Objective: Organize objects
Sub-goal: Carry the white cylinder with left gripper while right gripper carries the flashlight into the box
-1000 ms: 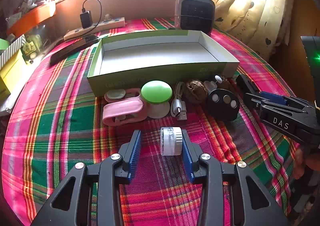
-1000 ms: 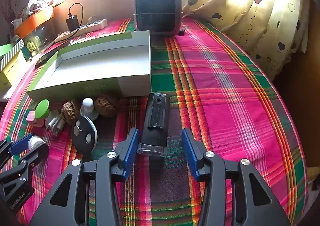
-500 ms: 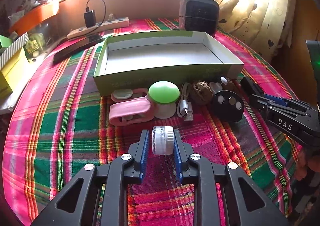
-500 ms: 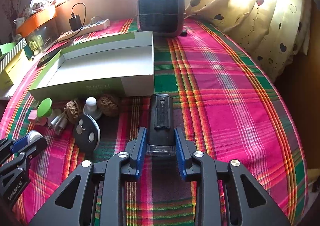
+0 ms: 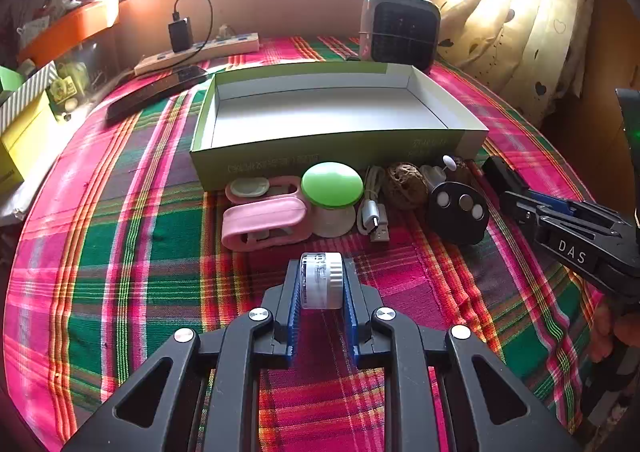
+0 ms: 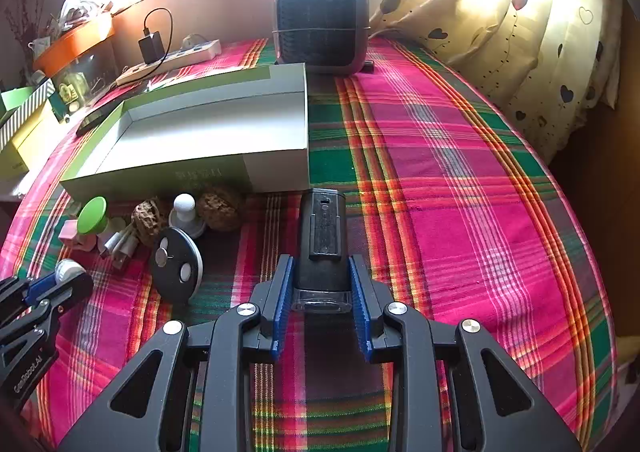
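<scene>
My left gripper (image 5: 321, 276) is shut on a small clear jar with a white cap (image 5: 321, 280), lying on its side on the plaid cloth. My right gripper (image 6: 322, 276) is shut on the near end of a long black device (image 6: 323, 240) that lies just right of the box. An open green box with a white inside (image 5: 328, 119) stands behind a row of small items: a pink clip (image 5: 264, 221), a green-topped knob (image 5: 332, 184), a USB cable (image 5: 372, 207), a walnut (image 5: 404, 185) and a black disc (image 5: 458, 211).
A small heater (image 6: 322, 23) stands at the back, a power strip with a charger (image 5: 196, 49) and a dark phone (image 5: 156, 91) to its left. Yellow and striped boxes (image 5: 20, 119) sit at the far left. A heart-print curtain (image 6: 520, 31) hangs along the right edge.
Both grippers have closed: the left onto the small jar, the right onto the black device. Neither hand has shifted noticeably.
</scene>
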### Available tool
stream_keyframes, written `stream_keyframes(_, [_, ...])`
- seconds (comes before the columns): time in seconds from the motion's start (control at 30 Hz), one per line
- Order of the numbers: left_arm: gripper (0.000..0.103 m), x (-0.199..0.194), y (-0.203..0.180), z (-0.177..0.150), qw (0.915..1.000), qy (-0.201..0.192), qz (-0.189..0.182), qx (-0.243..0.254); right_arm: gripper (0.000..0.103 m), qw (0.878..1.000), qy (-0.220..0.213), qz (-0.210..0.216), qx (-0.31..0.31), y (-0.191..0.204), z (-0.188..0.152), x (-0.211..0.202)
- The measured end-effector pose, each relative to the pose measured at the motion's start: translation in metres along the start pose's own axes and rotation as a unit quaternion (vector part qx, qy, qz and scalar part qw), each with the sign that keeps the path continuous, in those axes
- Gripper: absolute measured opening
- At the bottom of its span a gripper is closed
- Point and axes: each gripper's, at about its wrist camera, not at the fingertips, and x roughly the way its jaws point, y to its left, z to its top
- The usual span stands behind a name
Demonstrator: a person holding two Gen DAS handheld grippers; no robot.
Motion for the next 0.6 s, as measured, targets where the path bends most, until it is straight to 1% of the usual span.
stream_keyframes(0.1, [0.017,-0.001,0.000,0.001,1.0000,0.002,0.000,0.001,0.029,1.000,-0.005,0.002,-0.002,-0.001,0.000,-0.003])
stream_keyframes(0.33, [0.017,-0.011,0.000,0.011,0.9999,-0.011,0.001,0.005,0.029,1.000,-0.016,0.012,-0.005,0.000,0.004,-0.014])
stream_keyframes(0.6, [0.017,-0.019,0.002,0.027,0.9997,-0.019,-0.013,0.004,0.029,0.999,-0.037,0.022,-0.008,0.001,0.013,-0.030])
